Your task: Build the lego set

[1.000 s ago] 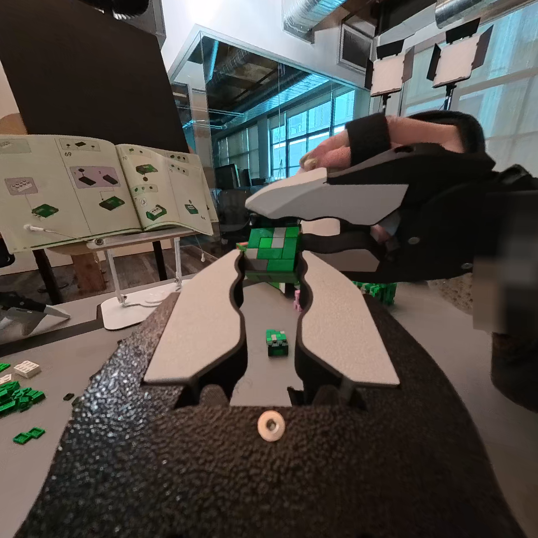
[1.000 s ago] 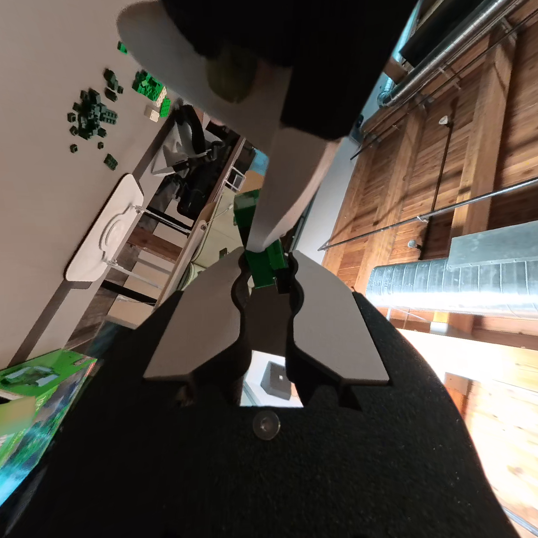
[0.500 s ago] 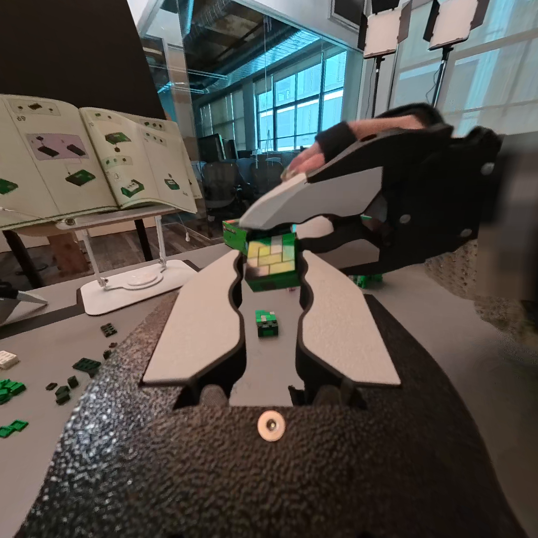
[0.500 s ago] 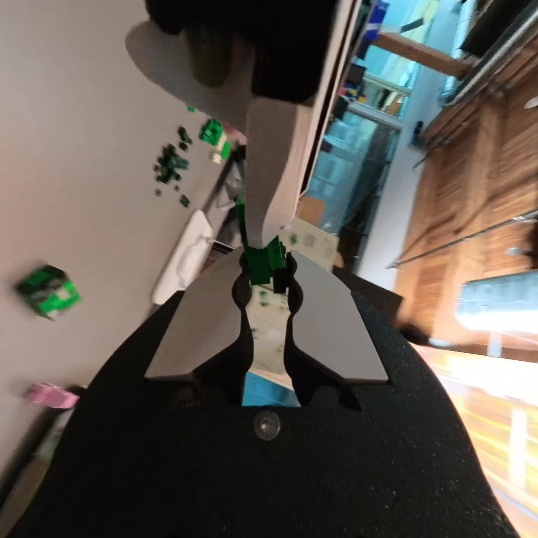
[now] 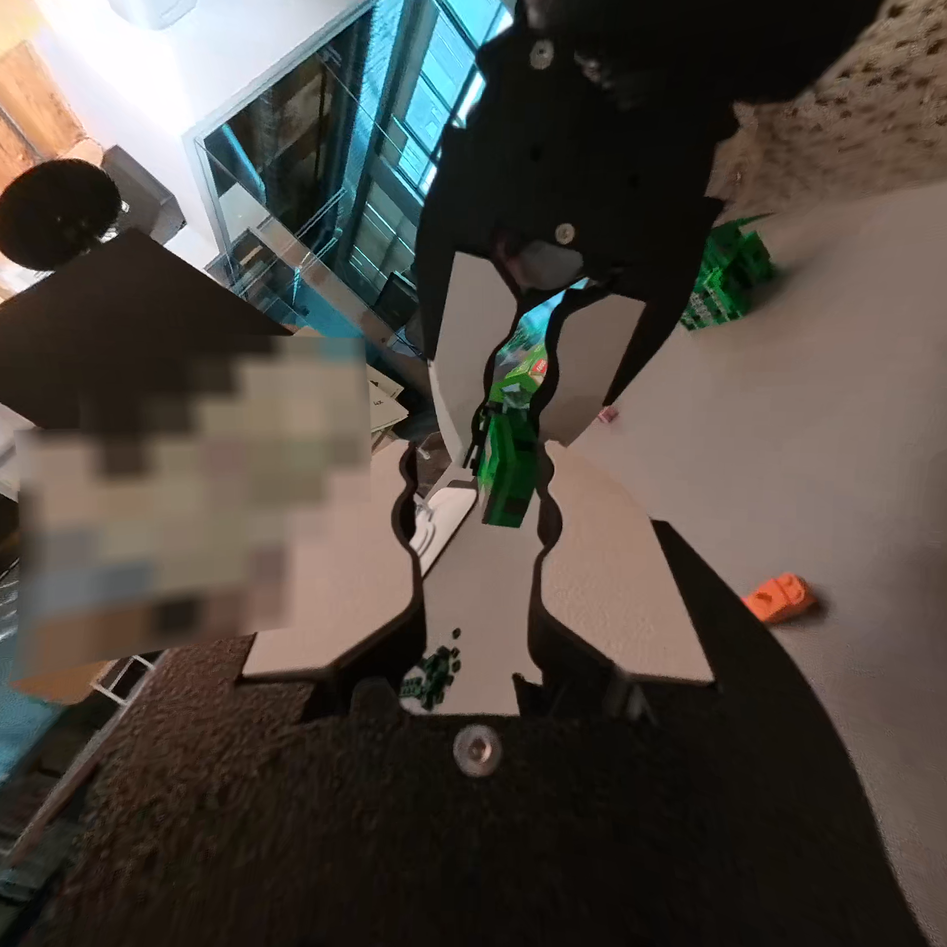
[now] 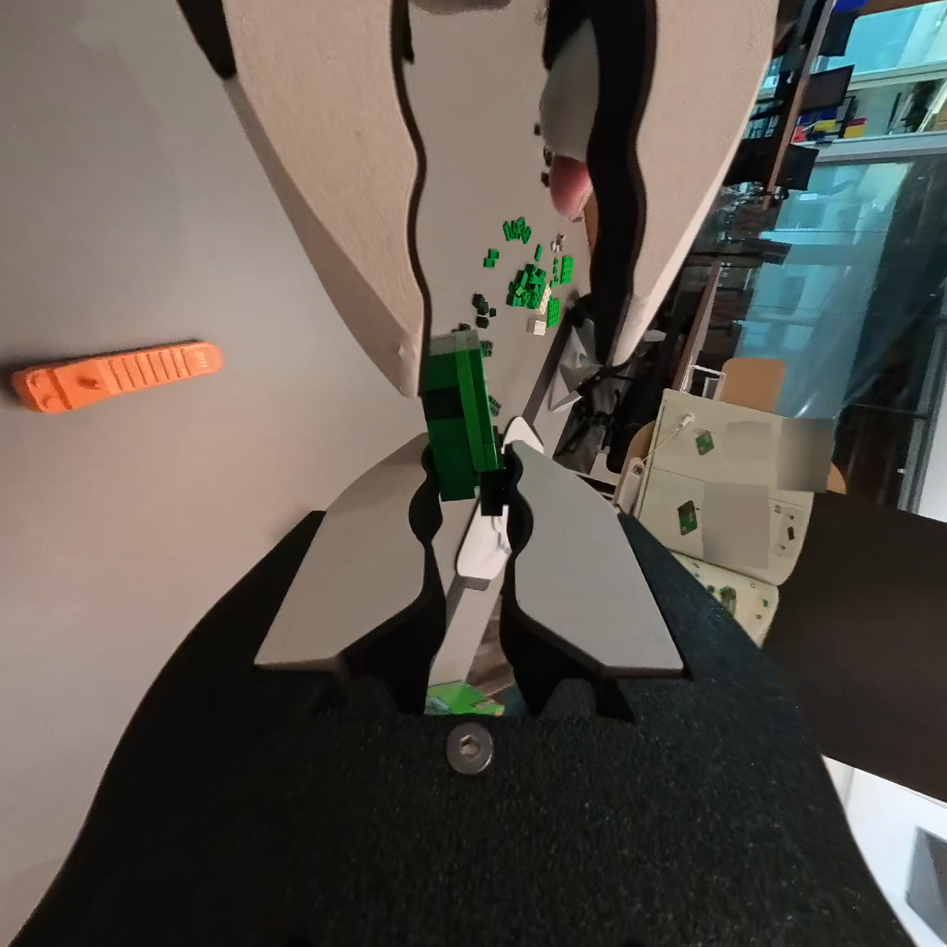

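Observation:
A green lego block assembly [image 5: 505,471] with a small black piece on one side is held in the air above the grey table [image 6: 153,512]. My right gripper [image 6: 469,451] is shut on it [image 6: 456,435]. In the left wrist view the right gripper [image 5: 507,435] comes in from the top. My left gripper [image 5: 474,461] faces it tip to tip with its jaws spread wider than the block. The block lies against one left finger [image 6: 405,358]. The left gripper [image 6: 512,374] shows open in the right wrist view.
An orange brick separator [image 6: 118,374] lies on the table, also in the left wrist view [image 5: 779,597]. Loose green pieces [image 6: 530,287] are scattered farther off. An instruction booklet [image 6: 717,502] sits on a white stand. A larger green build [image 5: 727,276] and a pink piece [image 5: 607,414] are nearby. Left tips to right tips: about 5 centimetres.
My left gripper has opened and no longer clamps the block. My right gripper still holds it. Both grippers have turned sharply and now meet tip to tip.

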